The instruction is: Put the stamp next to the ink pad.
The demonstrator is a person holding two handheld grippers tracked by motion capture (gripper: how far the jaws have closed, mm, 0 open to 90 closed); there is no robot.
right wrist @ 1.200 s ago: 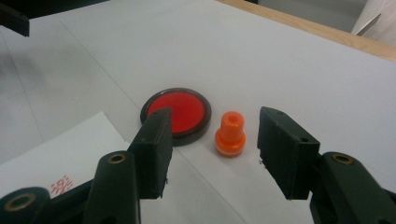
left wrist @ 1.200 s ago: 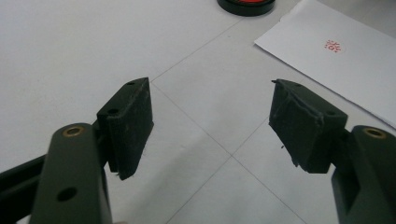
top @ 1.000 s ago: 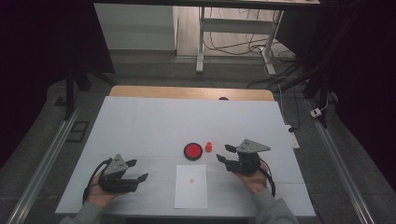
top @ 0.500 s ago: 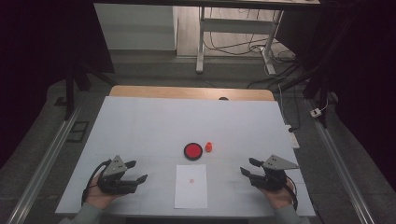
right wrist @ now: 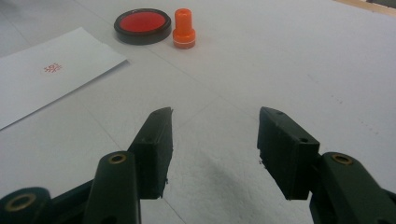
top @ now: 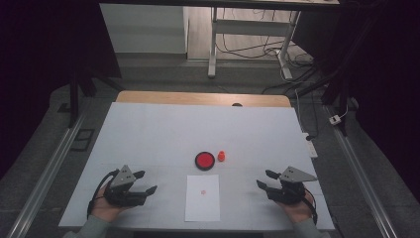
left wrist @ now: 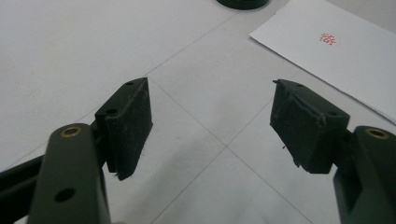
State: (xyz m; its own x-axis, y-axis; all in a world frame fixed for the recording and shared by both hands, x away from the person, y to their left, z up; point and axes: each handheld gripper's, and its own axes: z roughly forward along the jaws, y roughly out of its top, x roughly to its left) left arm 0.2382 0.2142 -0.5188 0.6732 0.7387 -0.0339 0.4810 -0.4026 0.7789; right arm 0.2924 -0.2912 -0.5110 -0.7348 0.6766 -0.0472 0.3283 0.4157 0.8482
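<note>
Both grippers sit empty with jaws apart, left gripper [top: 143, 182] and right gripper [top: 264, 179] flanking the paper [top: 203, 197]. It already carries a red stamp mark [top: 202, 191], so the stamper [top: 222, 155] parked upright beside the ink pad [top: 204, 160] looks finished with.

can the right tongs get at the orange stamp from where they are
Probably yes. The right tongs are open and hold nothing, and only bare table lies between them and the orange stamp, which stands upright beside the red ink pad, seemingly just apart from it.
</note>
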